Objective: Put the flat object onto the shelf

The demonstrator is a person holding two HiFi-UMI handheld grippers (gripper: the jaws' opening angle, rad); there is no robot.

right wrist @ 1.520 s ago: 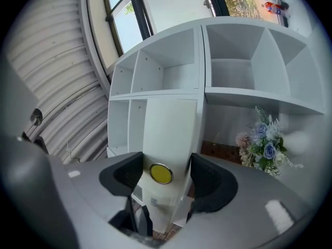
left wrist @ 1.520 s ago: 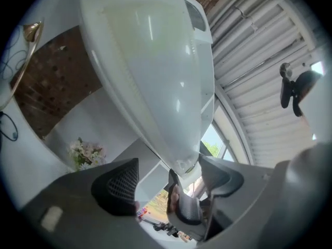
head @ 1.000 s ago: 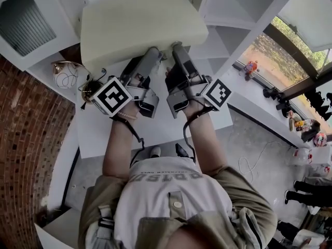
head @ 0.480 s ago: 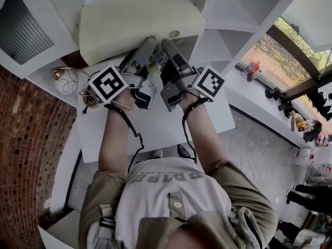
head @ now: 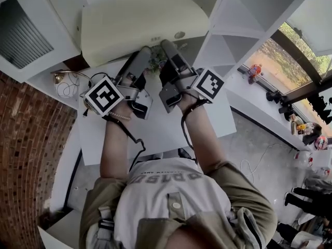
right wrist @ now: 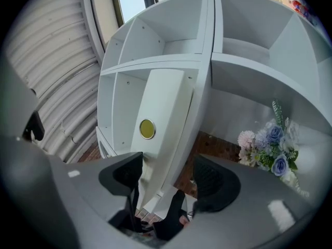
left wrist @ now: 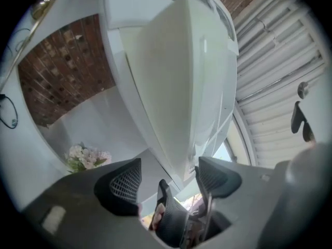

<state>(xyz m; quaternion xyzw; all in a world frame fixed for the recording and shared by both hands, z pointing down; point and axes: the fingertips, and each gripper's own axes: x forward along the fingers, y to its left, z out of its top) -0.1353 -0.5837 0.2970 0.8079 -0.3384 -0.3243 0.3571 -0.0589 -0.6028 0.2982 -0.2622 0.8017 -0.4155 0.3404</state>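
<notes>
A flat cream slab (head: 140, 22) with a round yellow mark (right wrist: 147, 129) on its underside is held up in front of the white cubby shelf (head: 244, 14). Both grippers grip its near edge from below. My left gripper (head: 141, 53) is shut on the slab; in the left gripper view the slab (left wrist: 176, 77) runs down between the pads of this gripper (left wrist: 171, 175). My right gripper (head: 167, 46) is shut on it beside the left one; in the right gripper view the slab (right wrist: 163, 113) passes between the pads of that gripper (right wrist: 168, 173), with the shelf's compartments (right wrist: 171, 45) behind.
A white table (head: 155, 128) lies under the arms. On it stands a small bunch of flowers (right wrist: 272, 147), just below the grippers. A gold wire ornament (head: 65, 82) sits at the table's left. A brick wall (head: 26, 154) is at the left, windows at the right.
Both grippers have moved forward and up with the slab, closer to the shelf. The slab now hides more of the grippers' tips.
</notes>
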